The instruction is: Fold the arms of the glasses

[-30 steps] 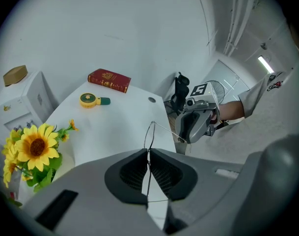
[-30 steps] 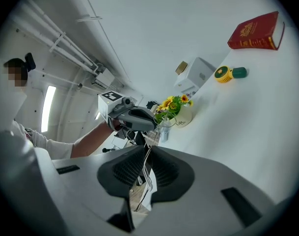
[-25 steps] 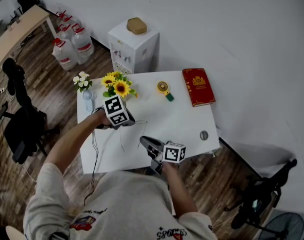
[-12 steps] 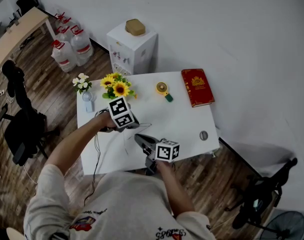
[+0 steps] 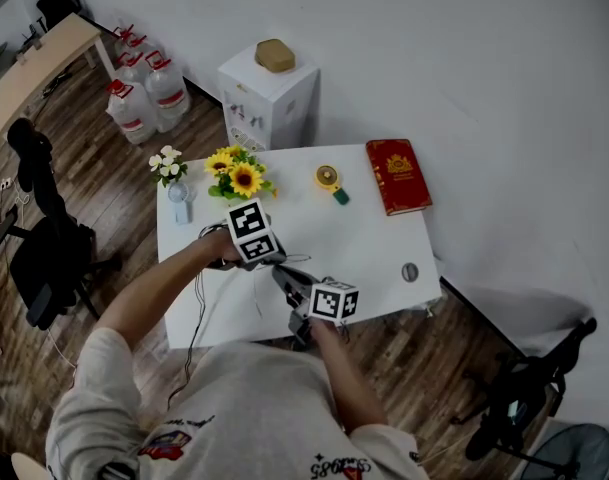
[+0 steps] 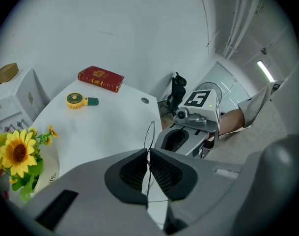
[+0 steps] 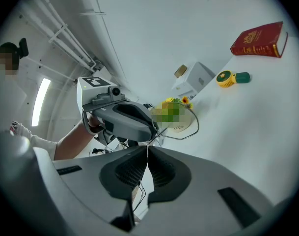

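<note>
While left gripper [image 6: 148,154] and right gripper [image 7: 148,154] each pinch the wire glasses [image 6: 149,134] near the sunflowers [image 5: 242,176], folding is judged under way. Next move: swing one arm inward, gently.

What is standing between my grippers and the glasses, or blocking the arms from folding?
Nothing visible. The left gripper and right gripper are both shut on the thin wire glasses, over a bare part of the table; the sunflowers stand clear beyond.

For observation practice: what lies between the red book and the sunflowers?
A small yellow disc with a green tab, shown in the head view.
</note>
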Demonstrator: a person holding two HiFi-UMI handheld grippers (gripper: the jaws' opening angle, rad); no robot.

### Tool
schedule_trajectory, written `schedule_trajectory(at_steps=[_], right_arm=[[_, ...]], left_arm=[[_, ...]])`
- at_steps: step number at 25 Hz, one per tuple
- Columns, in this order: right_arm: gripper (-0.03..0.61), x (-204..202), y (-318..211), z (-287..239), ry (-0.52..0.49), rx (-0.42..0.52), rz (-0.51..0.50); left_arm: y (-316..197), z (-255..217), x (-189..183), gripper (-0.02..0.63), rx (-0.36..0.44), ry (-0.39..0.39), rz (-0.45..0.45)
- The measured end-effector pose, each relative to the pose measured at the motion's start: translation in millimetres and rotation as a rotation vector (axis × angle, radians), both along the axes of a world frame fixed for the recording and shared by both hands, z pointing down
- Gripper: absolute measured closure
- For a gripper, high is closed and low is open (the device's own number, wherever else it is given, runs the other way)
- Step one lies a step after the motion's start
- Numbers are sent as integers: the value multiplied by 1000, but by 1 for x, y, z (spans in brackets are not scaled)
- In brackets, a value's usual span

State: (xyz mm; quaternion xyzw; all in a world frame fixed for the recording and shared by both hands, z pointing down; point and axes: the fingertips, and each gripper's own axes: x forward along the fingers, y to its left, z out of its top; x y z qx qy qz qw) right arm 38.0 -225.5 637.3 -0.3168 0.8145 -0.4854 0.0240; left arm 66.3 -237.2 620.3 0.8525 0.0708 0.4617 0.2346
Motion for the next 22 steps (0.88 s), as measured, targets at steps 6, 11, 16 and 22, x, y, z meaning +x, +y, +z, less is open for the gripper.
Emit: schedule_trajectory(at_steps=[6, 11, 16, 22], right_arm=[[575, 5, -2, -2, 8, -2, 27], [528, 14, 0, 1, 21, 6, 65], [501, 41, 0, 2, 35, 22, 170], [449, 77, 3, 6, 5, 16, 322]], left_arm=[[4, 2, 6, 595, -9, 6, -3], [-13, 11, 3, 595, 20, 11, -85], [-41, 14, -2, 594, 63, 31, -210], [-90, 0, -3, 594, 142, 75, -372]])
